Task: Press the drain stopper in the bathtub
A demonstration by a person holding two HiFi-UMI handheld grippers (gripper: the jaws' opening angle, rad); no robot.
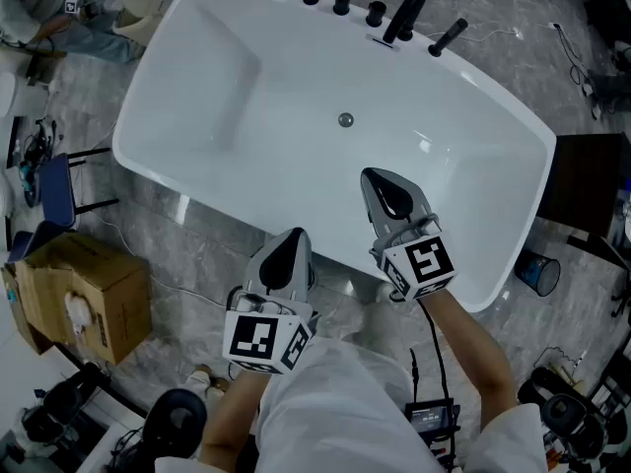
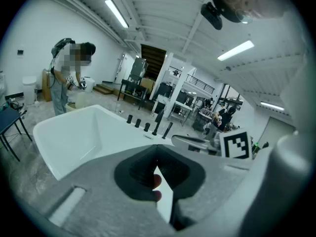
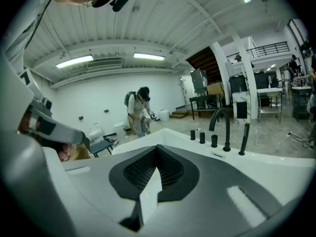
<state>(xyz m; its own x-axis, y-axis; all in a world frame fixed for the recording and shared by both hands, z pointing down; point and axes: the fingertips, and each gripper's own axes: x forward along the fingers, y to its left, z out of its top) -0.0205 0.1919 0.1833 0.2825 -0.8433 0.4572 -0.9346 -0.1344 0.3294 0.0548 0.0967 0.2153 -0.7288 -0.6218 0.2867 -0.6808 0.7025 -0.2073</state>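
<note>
At the bottom of the white freestanding bathtub (image 1: 237, 87), the small round metal drain stopper (image 1: 345, 119) waits untouched. Our left gripper (image 1: 292, 238) and right gripper (image 1: 382, 179) hover near its rim, jaws closed, empty. We judge the approach barely begun; next, we lower the right tip onto the stopper.

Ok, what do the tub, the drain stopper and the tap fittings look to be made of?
Bathtub: smooth, seamless white with a soft sheen, probably acrylic or enamel; the look leaves it open. Drain stopper: small round disc with a grey metallic glint, likely chromed metal. Tap fittings: matte black, probably coated metal.
</note>
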